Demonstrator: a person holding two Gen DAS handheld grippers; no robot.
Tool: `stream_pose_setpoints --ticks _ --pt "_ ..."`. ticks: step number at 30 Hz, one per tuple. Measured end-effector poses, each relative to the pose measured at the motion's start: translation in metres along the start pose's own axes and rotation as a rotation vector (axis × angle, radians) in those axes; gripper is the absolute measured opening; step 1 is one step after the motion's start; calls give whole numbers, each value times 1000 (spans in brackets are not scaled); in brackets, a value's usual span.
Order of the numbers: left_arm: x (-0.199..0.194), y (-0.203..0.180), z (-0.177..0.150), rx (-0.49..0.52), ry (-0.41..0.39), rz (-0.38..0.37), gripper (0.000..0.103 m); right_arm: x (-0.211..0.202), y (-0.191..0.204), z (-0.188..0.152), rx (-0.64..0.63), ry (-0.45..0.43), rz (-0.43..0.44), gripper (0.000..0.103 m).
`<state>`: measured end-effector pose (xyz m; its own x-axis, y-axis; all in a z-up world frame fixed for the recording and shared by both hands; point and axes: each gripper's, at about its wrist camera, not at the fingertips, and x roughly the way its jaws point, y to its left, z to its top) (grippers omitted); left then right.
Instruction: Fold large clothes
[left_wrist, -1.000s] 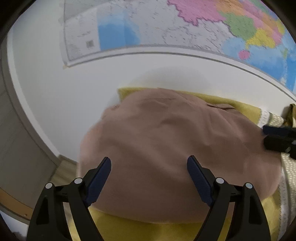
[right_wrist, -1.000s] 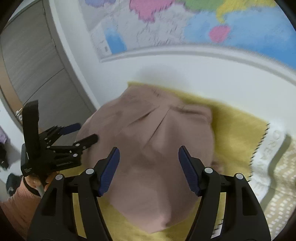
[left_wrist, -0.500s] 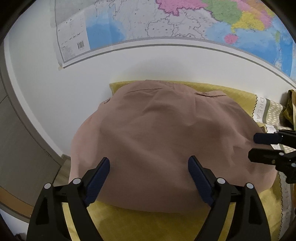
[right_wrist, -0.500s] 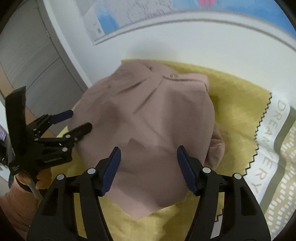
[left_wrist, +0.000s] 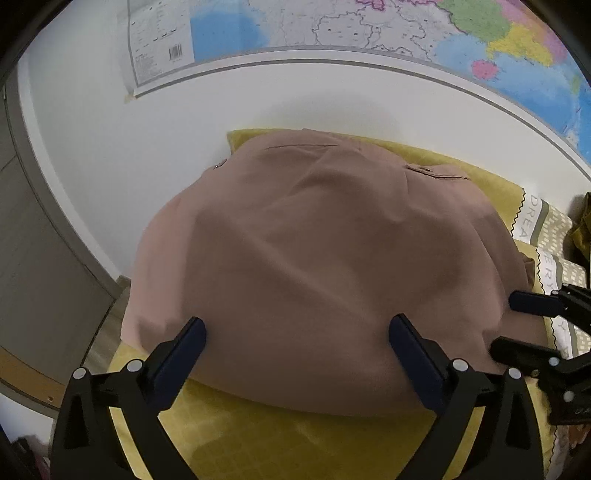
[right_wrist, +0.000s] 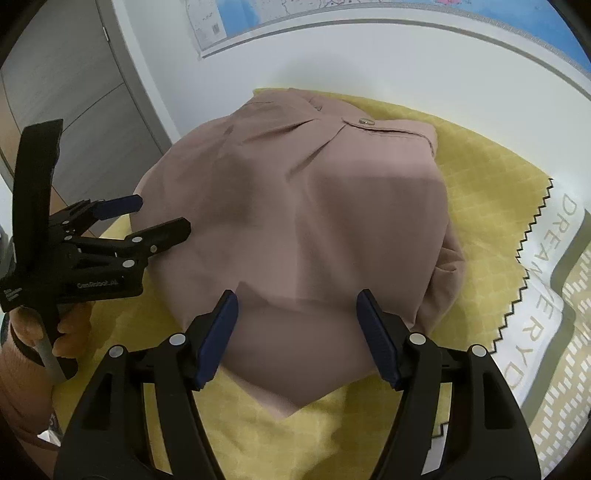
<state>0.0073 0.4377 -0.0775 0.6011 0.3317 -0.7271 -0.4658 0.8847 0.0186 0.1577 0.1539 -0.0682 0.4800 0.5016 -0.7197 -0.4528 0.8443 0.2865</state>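
A dusty-pink garment (left_wrist: 325, 254) lies folded flat on a yellow bedspread (left_wrist: 280, 439); it also fills the middle of the right wrist view (right_wrist: 314, 229). My left gripper (left_wrist: 295, 336) is open and empty, its fingers hovering over the garment's near edge. My right gripper (right_wrist: 297, 306) is open and empty over the garment's near right part. Each gripper shows in the other's view: the right one at the garment's right edge (left_wrist: 524, 325), the left one at its left edge (right_wrist: 147, 218).
A white wall (left_wrist: 177, 147) with a coloured map (left_wrist: 369, 26) stands right behind the bed. A grey cupboard (right_wrist: 66, 92) is at the left. The bedspread has a white lettered band and patterned part (right_wrist: 546, 280) at the right.
Both grippers have dropped lower and closer to the garment, which now lies still and flatter. The right gripper's view has tilted down, showing less of the map.
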Motion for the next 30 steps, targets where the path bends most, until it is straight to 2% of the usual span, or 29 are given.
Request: stream_pose_setpoints --ticks 5,9,13,17,25,30 --pt "-6 3 -2 -31 -9 11 96 -14 4 1 3 -48 -2 68" --pt "-15 0 -8 -43 -35 13 96 -12 15 -11 -42 -27 -13 68" --pt "-22 -4 -13 -50 -34 11 96 -7 12 -12 -8 -10 -13 69" --pt "-33 -11 -18 -71 -48 -6 96 -21 15 -14 -6 -41 -22 73" --pt "-60 -20 -30 -130 -83 -17 96 -46 23 -27 -4 -90 -40 92" --pt "-69 -26 -37 -133 -72 -39 96 -57 26 -36 11 -114 -41 92"
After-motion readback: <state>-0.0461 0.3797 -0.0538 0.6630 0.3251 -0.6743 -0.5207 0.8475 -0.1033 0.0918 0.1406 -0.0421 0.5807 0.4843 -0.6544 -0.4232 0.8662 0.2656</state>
